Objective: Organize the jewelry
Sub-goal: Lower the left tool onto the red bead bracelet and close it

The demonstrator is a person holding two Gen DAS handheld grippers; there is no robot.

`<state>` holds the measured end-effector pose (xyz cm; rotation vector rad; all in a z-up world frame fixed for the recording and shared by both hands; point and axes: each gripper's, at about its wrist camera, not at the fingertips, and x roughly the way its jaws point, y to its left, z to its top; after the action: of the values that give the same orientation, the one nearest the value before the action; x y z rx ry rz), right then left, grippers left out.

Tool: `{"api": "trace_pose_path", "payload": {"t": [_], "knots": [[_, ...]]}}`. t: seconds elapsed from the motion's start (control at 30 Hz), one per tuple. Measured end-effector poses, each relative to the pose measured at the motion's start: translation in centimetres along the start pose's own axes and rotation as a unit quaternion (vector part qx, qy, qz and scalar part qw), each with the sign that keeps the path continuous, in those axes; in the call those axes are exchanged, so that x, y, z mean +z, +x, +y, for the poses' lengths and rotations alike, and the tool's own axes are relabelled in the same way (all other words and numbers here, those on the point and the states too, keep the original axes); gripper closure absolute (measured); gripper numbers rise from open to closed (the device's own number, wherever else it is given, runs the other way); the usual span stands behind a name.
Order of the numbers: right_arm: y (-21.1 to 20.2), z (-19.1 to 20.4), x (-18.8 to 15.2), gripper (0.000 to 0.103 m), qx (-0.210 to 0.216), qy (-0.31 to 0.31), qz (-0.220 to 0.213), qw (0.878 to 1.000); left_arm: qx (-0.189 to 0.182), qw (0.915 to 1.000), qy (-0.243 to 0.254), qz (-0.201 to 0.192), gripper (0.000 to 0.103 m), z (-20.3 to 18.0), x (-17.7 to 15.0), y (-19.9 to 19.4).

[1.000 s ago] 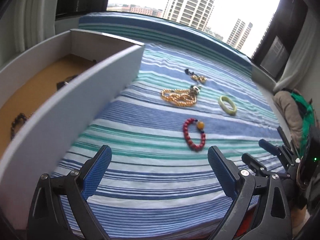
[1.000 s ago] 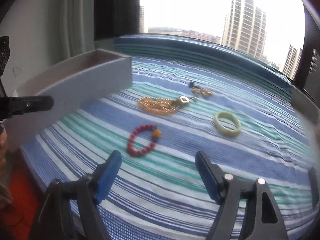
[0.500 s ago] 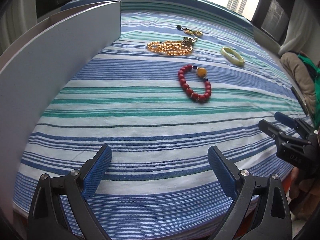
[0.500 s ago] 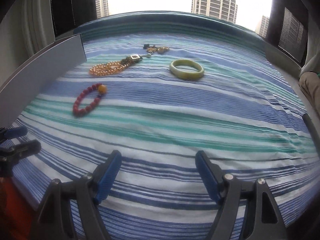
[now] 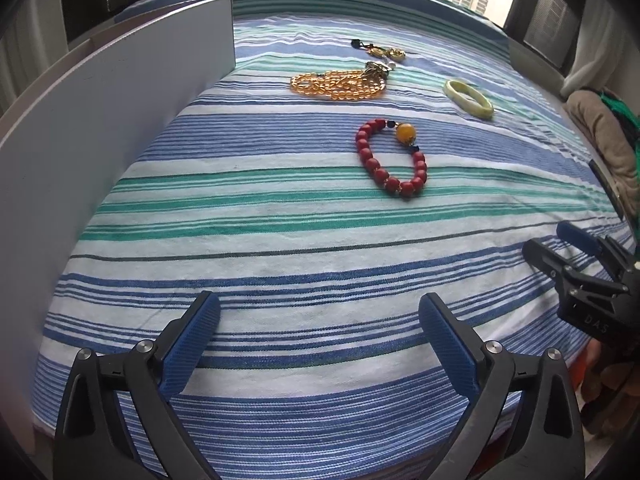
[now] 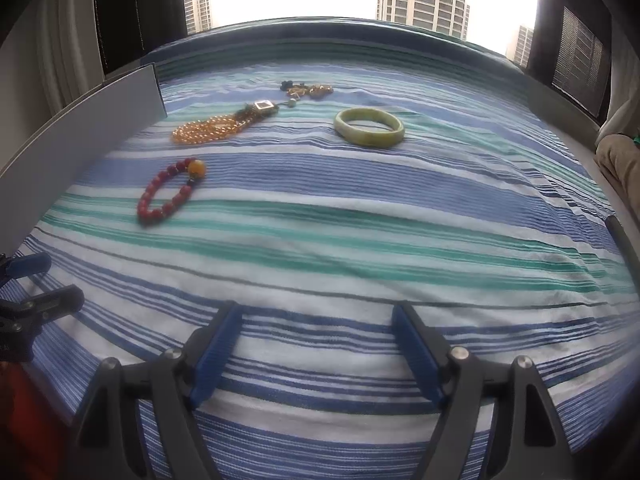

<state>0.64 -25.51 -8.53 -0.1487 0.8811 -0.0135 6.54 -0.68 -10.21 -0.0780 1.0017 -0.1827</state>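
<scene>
Hidden from me: the grey box [image 5: 100,128] off the left tongs' outer side shows only its outer wall; its inside is out of sight. The small gold-and-black piece [image 5: 380,51], farthest ahead, is too tangled for me to say what it is.
Cut off: a beige heap [image 5: 604,140] at the far right edge, half out of frame.
Red bracelet [image 5: 390,158]: round red beads, one big amber bead, lying flat ahead of my left tongs [image 5: 316,344], nearest of the lot.
Amber strands [image 5: 340,84]: bunched gold-orange beads with a metal clasp, beyond the red one.
Green bangle [image 6: 369,126]: pale, smooth, solid ring, straight ahead of my right tongs [image 6: 318,354], well apart.
Count: I see four pieces of jewelry, one box, two tongs.
Left tongs: spread wide, nothing between the blue pads, over the striped cloth [image 5: 280,240].
Right tongs: spread wide too, empty, just beside the left pair.
</scene>
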Motion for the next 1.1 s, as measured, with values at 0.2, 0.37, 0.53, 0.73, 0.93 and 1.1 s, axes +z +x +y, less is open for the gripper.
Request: {"api": "trace_pose_path", "payload": {"t": [0.2,0.37,0.53,0.73,0.93,1.1], "knots": [[0.0,-0.1,0.0,0.022,-0.001,0.002,-0.002,1.0,-0.019,0.9973,0.045,-0.054,0.004,-3.2,5.0,-1.6],[-0.1,0.0,-0.1,0.022,-0.003,0.004,-0.002,1.0,-0.081,0.9905,0.101,-0.045,0.013,-8.1,8.6,-0.7],[-0.2,-0.1,-0.3,0.022,-0.002,0.005,0.0,1.0,-0.07,0.9939,0.083,0.022,0.031,-9.7,9.8,4.6],[-0.5,-0.2,-0.7,0.022,0.001,0.002,-0.004,1.0,-0.033,0.9981,0.049,0.019,0.042,-9.2,10.6,6.8],[-0.6,-0.3,-0.7,0.022,0.007,-0.002,-0.001,1.0,-0.01,0.9976,0.069,0.002,0.088,-8.8,10.7,6.5],[-0.6,-2.2,0.6,0.022,0.059,0.027,0.026,0.998,0.009,0.9922,0.125,-0.005,0.088,-6.8,7.7,4.6]]}}
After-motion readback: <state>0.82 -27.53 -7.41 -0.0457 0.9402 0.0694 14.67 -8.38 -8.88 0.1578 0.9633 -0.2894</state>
